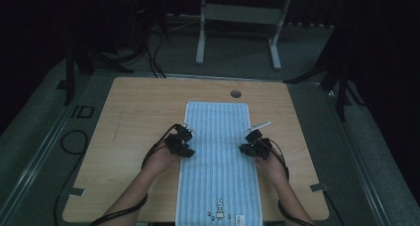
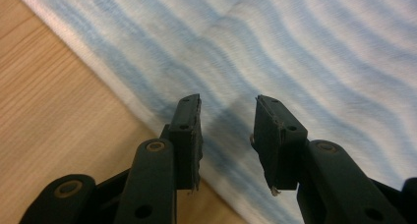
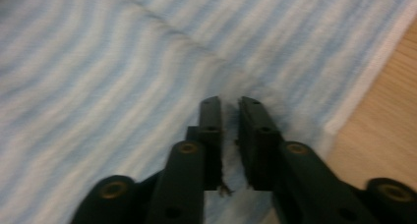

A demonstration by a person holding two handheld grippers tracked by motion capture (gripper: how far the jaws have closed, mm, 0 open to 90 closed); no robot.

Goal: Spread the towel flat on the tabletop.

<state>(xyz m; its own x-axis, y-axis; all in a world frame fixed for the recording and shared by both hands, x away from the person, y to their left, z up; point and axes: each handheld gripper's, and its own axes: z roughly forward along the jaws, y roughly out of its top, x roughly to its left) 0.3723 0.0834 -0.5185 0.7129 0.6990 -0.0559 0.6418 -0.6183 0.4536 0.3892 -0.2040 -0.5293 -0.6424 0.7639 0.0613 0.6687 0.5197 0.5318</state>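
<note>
Lying flat along the wood-grain surface, a ribbed blue-and-white striped towel; left gripper fingers parted above its edge, right gripper fingers nearly closed, holding nothing.

The long blue-and-white striped towel looks like soft, fuzzy terry cloth, lying on a matt light wood-grain tabletop, probably laminate.

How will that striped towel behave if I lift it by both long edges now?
Likely floppy: the towel lies flat with a soft crease showing in the left gripper view, so the middle should sag. Probably light, being thin cloth. The near end overhangs the table edge, so it may slide toward you.
</note>
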